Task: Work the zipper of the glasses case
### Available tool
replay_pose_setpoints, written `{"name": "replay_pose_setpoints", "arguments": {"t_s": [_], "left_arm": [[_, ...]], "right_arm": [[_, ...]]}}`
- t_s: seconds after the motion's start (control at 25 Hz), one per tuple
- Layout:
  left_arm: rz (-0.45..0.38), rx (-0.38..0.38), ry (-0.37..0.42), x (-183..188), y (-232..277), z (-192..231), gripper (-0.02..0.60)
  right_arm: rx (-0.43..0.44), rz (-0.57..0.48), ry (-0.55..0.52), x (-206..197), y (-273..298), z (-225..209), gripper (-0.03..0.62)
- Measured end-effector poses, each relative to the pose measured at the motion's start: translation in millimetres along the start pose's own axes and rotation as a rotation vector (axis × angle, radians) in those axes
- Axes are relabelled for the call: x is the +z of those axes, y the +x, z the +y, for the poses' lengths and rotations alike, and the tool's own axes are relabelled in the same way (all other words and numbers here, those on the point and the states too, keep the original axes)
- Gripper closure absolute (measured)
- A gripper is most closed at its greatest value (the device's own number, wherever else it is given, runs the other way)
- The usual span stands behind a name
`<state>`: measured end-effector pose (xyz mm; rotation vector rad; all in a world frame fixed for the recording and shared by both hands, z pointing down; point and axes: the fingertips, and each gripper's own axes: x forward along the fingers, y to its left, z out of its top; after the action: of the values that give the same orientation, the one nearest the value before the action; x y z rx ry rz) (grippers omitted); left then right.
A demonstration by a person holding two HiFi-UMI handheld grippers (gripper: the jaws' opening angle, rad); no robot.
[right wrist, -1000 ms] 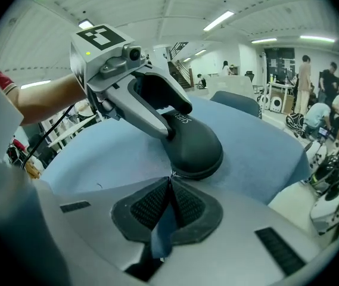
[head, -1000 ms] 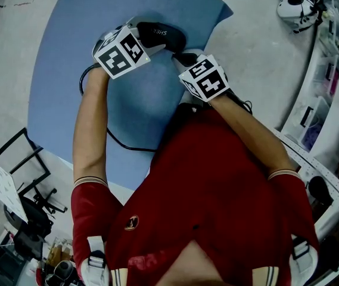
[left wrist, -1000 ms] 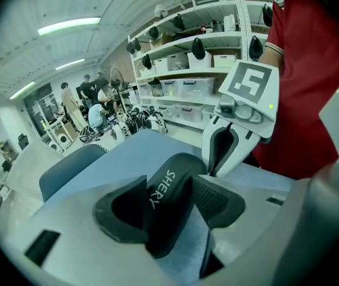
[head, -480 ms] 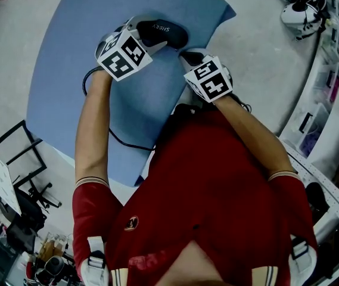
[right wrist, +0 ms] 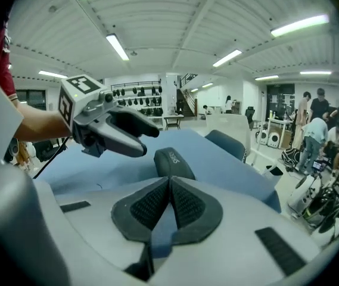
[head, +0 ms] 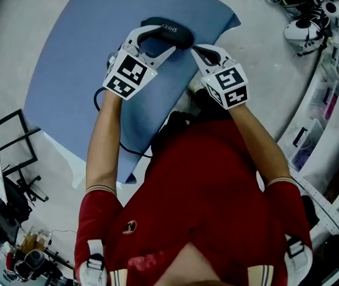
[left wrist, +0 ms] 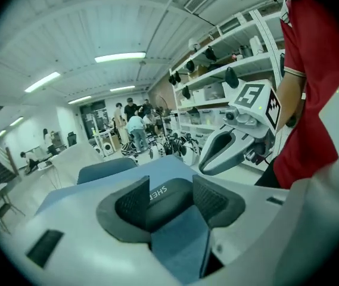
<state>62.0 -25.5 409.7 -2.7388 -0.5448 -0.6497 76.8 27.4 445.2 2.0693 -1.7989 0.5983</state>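
**The left claw [head: 158, 39] grips the glasses case [head: 172, 33]; the right claw [right wrist: 169, 182] is closed beside it**

The bench [head: 68, 70] has a blue top, and the person in the red shirt [head: 217, 207] stands at its near right edge.

On the left, the left claw points away from the person toward the bench's far right corner, with its marker cube [head: 128, 73] facing up. Its jaws stand wide, one on each side of the black case. In the left gripper view the ribbed pads [left wrist: 134, 202] lie against the case's two long sides, and the blue top shows beneath.

The glasses case is near the far right corner of the bench. It lies lengthwise across the head view, with white lettering on its upper face. Whether its underside touches the bench cannot be told, and the zipper is too small to make out in any view.

To the right of the case, the right claw points at the case's right end and sits just short of it. Its two pads are pressed together at the tips, and its own marker cube [head: 229, 87] rides behind them.

Farther right, past the bench's edge, white shelves [head: 336, 82] run along the wall.
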Motion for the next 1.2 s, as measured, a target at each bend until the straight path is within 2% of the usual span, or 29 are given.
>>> {"name": "replay_pose_setpoints", "arguments": {"t_s": [0.28,0.48,0.72,0.96,1.2], "left_arm": [[-0.134,0.222,-0.170,26.8,-37.1,-9.4,0.386],[-0.232,0.413,-0.282,50.5,-73.0,-2.8,0.463],[-0.349,0.623,-0.386,80.5,-90.0,-14.1,0.531],[-0.407,0.848,-0.450,95.4,-86.9,-30.5,0.571],[-0.437,1.026,-0.461,104.2,-89.7,-56.6,0.574]], "right_arm": [[0.145,-0.184,-0.122,52.8,-21.3,9.4,0.592],[0.276,-0.332,-0.167,94.3,-36.9,22.1,0.594],[0.482,-0.484,-0.189,123.7,-65.6,26.7,0.594],[0.676,-0.532,-0.214,128.3,-86.3,23.0,0.595],[0.845,-0.537,-0.226,118.4,-101.7,29.2,0.595]]}}
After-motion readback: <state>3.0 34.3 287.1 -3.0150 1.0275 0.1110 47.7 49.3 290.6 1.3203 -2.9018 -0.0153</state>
